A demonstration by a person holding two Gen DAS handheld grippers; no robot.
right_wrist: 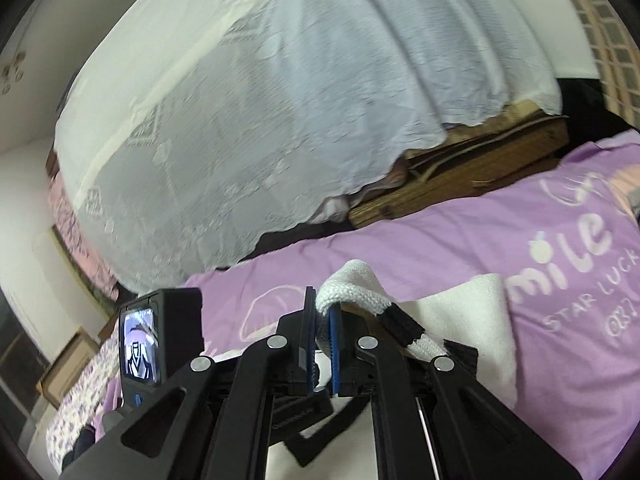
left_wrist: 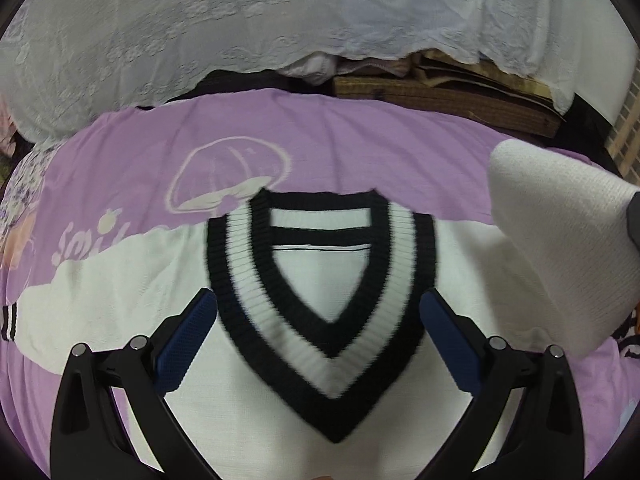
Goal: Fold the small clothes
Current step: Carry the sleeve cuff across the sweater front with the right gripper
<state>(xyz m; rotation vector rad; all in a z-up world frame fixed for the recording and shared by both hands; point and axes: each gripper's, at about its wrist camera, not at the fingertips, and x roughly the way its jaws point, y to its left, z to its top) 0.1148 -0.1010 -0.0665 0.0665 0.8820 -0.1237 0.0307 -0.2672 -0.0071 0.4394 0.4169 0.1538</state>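
Closest to you, your right gripper (right_wrist: 320,320) has its blue pads pressed together on the ribbed cuff of the sweater's sleeve (right_wrist: 356,294), white knit banded in black, and that cuff hangs lifted off the bed. Your left gripper (left_wrist: 318,344) has its jaws spread wide with nothing between them, hovering over the chest of the sweater (left_wrist: 320,280), one pad on each side of the black-and-white V collar (left_wrist: 332,380) without touching it. The sweater itself lies face up and mostly flat on the purple bedsheet (left_wrist: 360,140), collar pointing back toward you. In the left view the raised sleeve shows at the right edge as a lifted white flap (left_wrist: 560,240), while the other sleeve (left_wrist: 80,280) lies stretched out flat to the left, its striped cuff at the frame's edge. So the fold looks barely begun: one sleeve is picked up and not yet laid across the body, the other sleeve is untouched, and the body has no fold in it that I can see. Beyond the bed's far edge sit a wooden board (left_wrist: 440,92) and a white lace cover (left_wrist: 280,20) draped over something bulky.
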